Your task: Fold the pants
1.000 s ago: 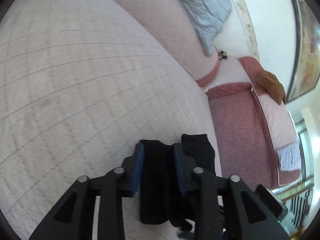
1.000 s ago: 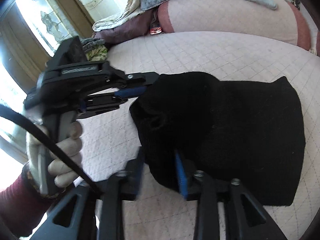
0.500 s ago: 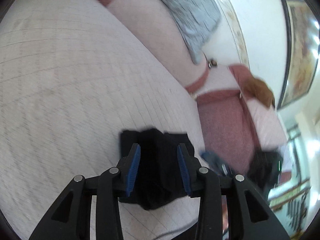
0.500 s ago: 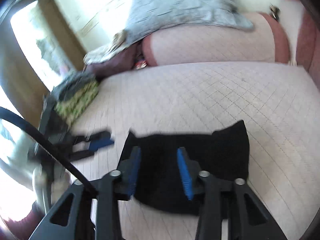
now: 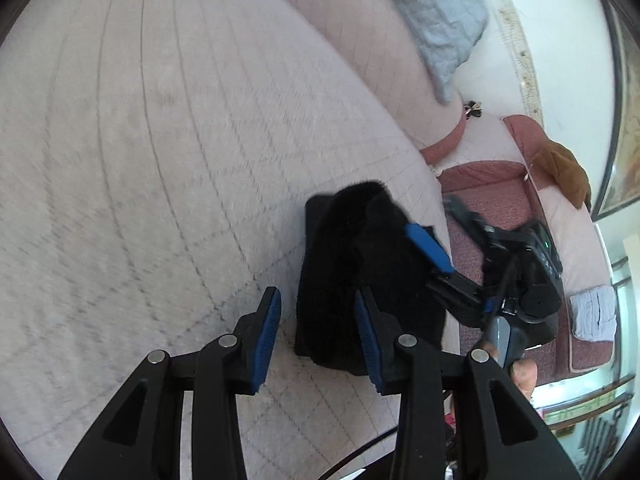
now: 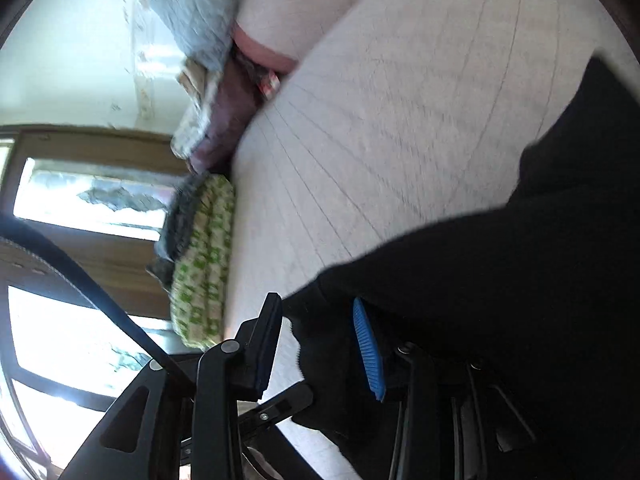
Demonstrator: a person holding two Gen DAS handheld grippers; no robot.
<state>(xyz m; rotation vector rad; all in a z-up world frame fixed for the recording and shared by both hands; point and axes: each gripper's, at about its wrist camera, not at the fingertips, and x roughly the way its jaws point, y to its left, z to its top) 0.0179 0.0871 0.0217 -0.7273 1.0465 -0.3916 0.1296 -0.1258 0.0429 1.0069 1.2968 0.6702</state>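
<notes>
The black pants lie bunched in a folded heap on the pale quilted bed. My left gripper is open, its blue-padded fingers standing just in front of the heap's near edge and holding nothing. The right gripper shows in the left wrist view pressed against the heap's right side. In the right wrist view the right gripper is open with the corner of the black pants between its fingers; the cloth spreads over the right finger.
A grey quilted blanket lies over a pink bolster at the bed's far end. A brown garment and folded pale cloth lie on the red sofa at right. A green patterned bundle sits at the bed's edge by a window.
Both grippers have opened and let go of the pants. The left gripper pulled back from the heap; the right gripper swung round and rolled, now at the heap's side.
</notes>
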